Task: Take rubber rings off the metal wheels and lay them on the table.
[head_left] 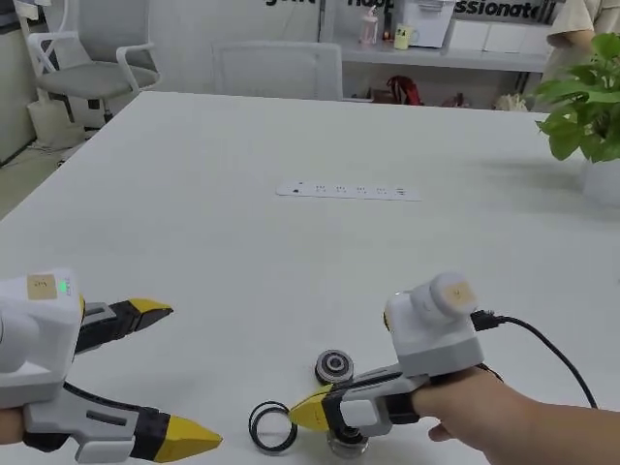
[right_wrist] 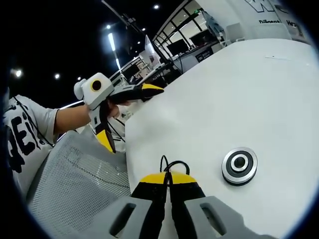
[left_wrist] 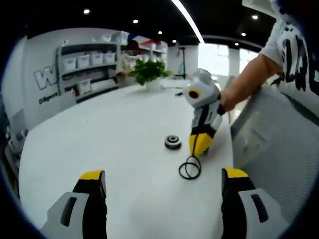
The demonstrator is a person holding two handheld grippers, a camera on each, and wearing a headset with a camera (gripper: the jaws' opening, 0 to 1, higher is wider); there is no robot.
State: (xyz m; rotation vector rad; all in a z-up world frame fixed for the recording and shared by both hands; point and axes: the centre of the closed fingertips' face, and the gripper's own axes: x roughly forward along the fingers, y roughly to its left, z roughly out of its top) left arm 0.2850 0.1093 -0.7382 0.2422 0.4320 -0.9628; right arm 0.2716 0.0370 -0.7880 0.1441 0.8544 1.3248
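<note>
A black rubber ring (head_left: 272, 427) lies on the white table (head_left: 291, 262) near its front edge. My right gripper (head_left: 308, 412) is shut, and its yellow tips pinch the ring's right edge; the ring (right_wrist: 173, 165) loops out just past the tips (right_wrist: 168, 175). A metal wheel (head_left: 334, 366) with a dark band stands just beyond, also seen as the wheel (right_wrist: 239, 166) and the wheel (left_wrist: 173, 142). A greyish round piece (head_left: 347, 444) is mostly hidden under the right gripper. My left gripper (head_left: 176, 373) is open and holds nothing, left of the ring (left_wrist: 190, 168).
A white power strip (head_left: 349, 191) lies mid-table. A potted plant (head_left: 586, 97) stands at the far right edge. The right gripper's black cable (head_left: 542, 341) trails to the right. Chairs (head_left: 92, 58) stand beyond the far side, and a mesh chair (left_wrist: 269, 134) is by the near edge.
</note>
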